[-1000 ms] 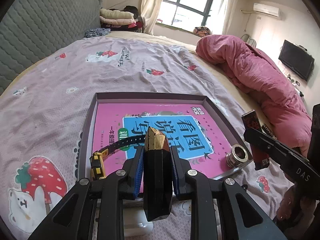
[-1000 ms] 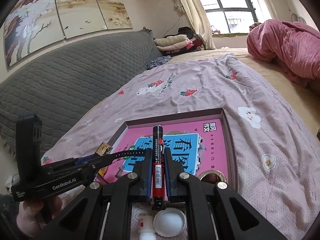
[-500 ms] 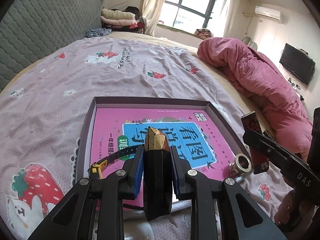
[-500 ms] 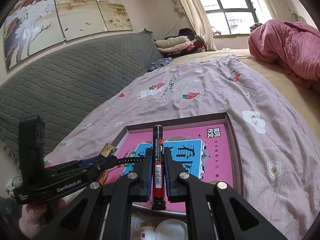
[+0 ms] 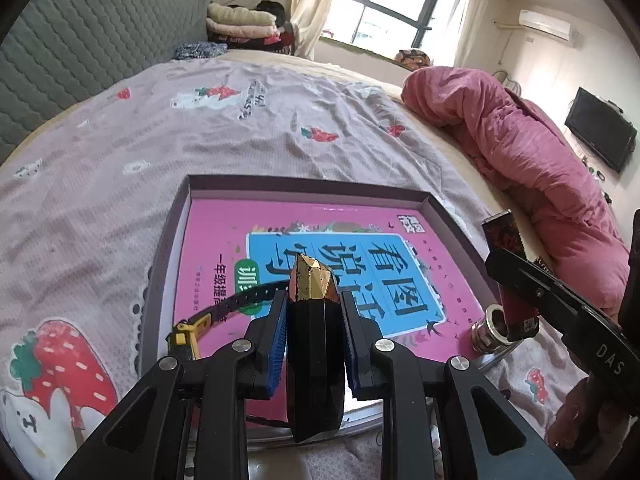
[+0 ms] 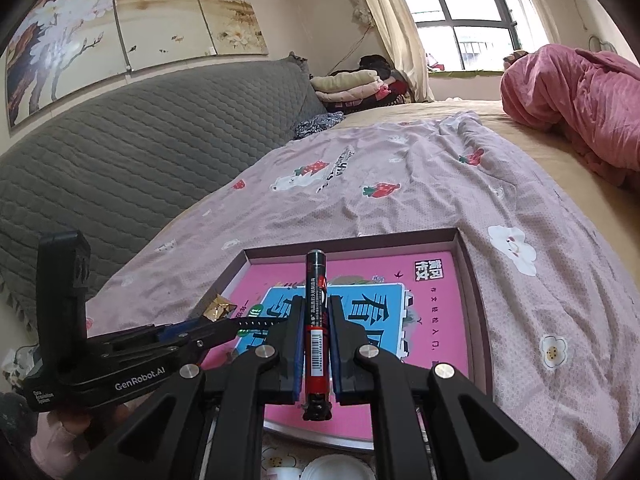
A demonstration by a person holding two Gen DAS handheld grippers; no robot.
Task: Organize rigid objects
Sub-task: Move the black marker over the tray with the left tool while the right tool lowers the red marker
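My left gripper (image 5: 313,304) is shut on a black faceted lipstick with a gold tip (image 5: 314,344), held above the near edge of a shallow purple-rimmed tray (image 5: 304,183). A pink book (image 5: 224,248) lies in the tray. My right gripper (image 6: 315,307) is shut on a red and black battery (image 6: 316,320), also above the tray (image 6: 476,300). In the left wrist view the right gripper (image 5: 516,292) shows at the right with the battery (image 5: 506,264). A metal ring fitting (image 5: 490,330) sits in the tray's near right corner. A black strap with a yellow buckle (image 5: 208,314) lies in it at left.
The tray rests on a pink strawberry-print sheet (image 5: 248,120) on a bed. A rolled pink duvet (image 5: 520,152) lies at the right. A grey quilted headboard (image 6: 132,152) is at the left. White round lids (image 6: 336,470) lie near the tray's front edge.
Both grippers have risen and drawn back a little from the tray, each still holding its object. The tray now looks farther away.
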